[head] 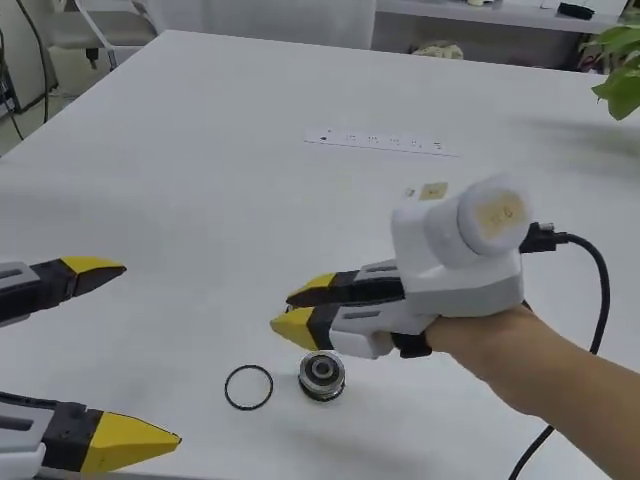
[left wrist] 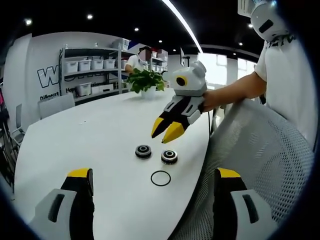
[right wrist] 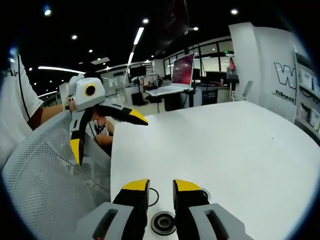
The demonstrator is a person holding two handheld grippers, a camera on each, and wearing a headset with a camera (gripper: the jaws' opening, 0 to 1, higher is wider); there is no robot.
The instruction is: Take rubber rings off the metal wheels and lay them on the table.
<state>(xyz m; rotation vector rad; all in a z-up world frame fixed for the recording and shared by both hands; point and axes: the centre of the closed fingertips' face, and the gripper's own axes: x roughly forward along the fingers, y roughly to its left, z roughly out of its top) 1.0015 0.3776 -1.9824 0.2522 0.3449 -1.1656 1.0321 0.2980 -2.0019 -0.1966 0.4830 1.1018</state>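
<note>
Right gripper (head: 285,310), held in a person's hand, points left low over the white table (head: 200,180); its yellow-tipped jaws are a narrow slit apart and hold nothing. Small round metal wheel (head: 322,375) sits on the near side of those tips, just beside them and not touching. Thin black rubber ring (head: 249,387) lies flat just left of that wheel, apart from it, already off. Second metal wheel (left wrist: 143,151) sits close on the far side of the first. Can't tell whether either wheel has rubber on it. Left gripper (head: 125,350) is well apart to the left with its jaws spread wide and empty, pointing right toward the ring. The right gripper is clearly the nearer to both wheels; the next grab looks like a short dip toward the near side. Wheels lie flat, axle up. The table's near edge is close behind them, with a grey mesh chair (left wrist: 260,150) past it; open room far and left
</note>
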